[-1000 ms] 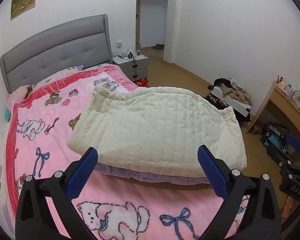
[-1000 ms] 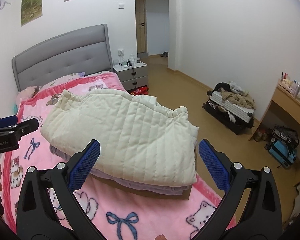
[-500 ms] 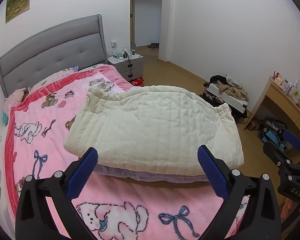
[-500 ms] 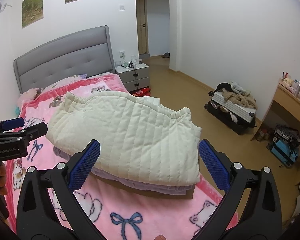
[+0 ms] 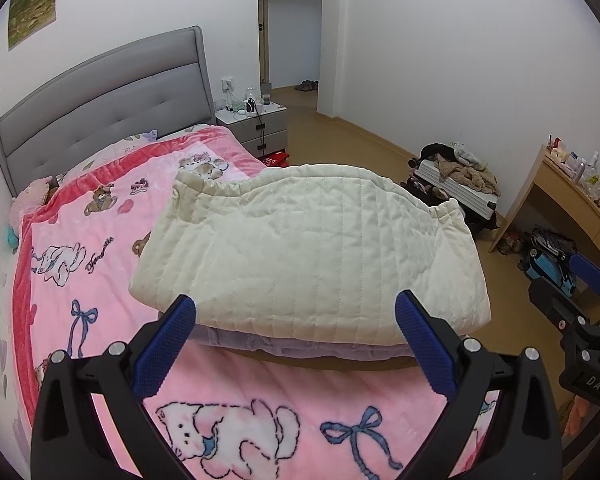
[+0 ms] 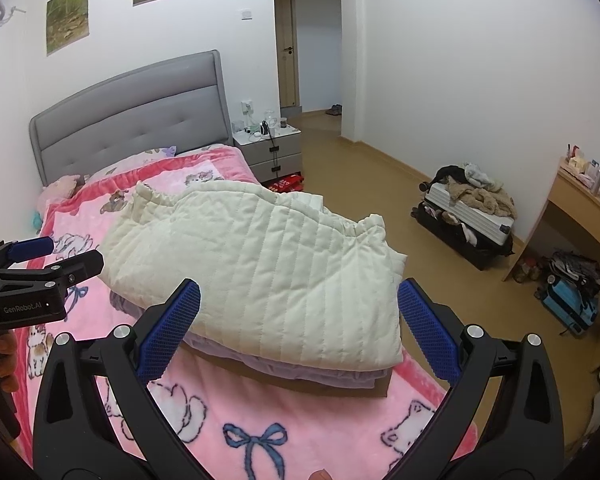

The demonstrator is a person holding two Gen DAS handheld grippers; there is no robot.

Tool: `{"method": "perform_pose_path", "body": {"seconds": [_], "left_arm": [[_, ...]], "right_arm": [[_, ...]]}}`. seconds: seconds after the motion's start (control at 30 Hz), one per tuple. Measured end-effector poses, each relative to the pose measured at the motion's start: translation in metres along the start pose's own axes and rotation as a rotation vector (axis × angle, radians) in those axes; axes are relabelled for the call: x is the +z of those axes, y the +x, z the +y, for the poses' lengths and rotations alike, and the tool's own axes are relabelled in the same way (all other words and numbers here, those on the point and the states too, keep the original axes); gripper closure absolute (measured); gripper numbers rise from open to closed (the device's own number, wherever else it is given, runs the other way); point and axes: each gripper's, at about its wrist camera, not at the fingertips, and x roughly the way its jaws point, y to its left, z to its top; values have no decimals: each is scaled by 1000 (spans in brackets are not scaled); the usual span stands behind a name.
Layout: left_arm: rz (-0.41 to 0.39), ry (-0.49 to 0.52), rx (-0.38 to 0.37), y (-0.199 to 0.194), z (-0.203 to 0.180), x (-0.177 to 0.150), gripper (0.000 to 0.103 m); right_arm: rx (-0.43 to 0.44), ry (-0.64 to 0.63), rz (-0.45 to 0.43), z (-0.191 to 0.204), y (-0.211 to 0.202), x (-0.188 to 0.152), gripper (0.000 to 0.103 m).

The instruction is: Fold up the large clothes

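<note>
The cream quilted coat (image 5: 308, 248) is lying folded on the bed (image 5: 100, 240), resting on a lilac garment (image 5: 260, 342) whose edge is showing beneath it, and under both a brown board (image 6: 312, 380) is peeking out. The stack is sitting near the foot of the pink blanket (image 5: 260, 420) printed with bears and blue bows, close to the bed's right edge.

The left gripper (image 5: 296, 340) is hovering just short of the coat's near edge, its blue pads (image 5: 164, 344) spread wide and holding nothing; the coat's front hem is showing between them. The right gripper (image 6: 298, 328) is likewise gaping wide and empty, poised in front of the stack, with the folded corner of the coat lying between its fingers. Neither gripper is touching the fabric.

In the right wrist view the left gripper is showing at the left edge (image 6: 40, 276), with a hand (image 6: 4, 356) wrapping its handle. In the left wrist view the right gripper is poking in at the right edge (image 5: 580, 320).

Beyond the bed, a grey headboard (image 6: 128, 120) is standing against the wall, a nightstand (image 6: 272, 152) is sitting beside it, and an open suitcase (image 6: 468, 216) heaped with clothes is lying on the floor near a wooden desk (image 6: 584, 208).
</note>
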Motion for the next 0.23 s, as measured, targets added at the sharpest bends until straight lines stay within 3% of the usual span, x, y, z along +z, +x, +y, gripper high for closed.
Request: {"method": "perform_pose_path", "body": {"seconds": [0.23], "left_arm": [[-2,37,3,-4,-2,-7,5]], "right_arm": [[1,3,-2,0,0,1,8]]}}
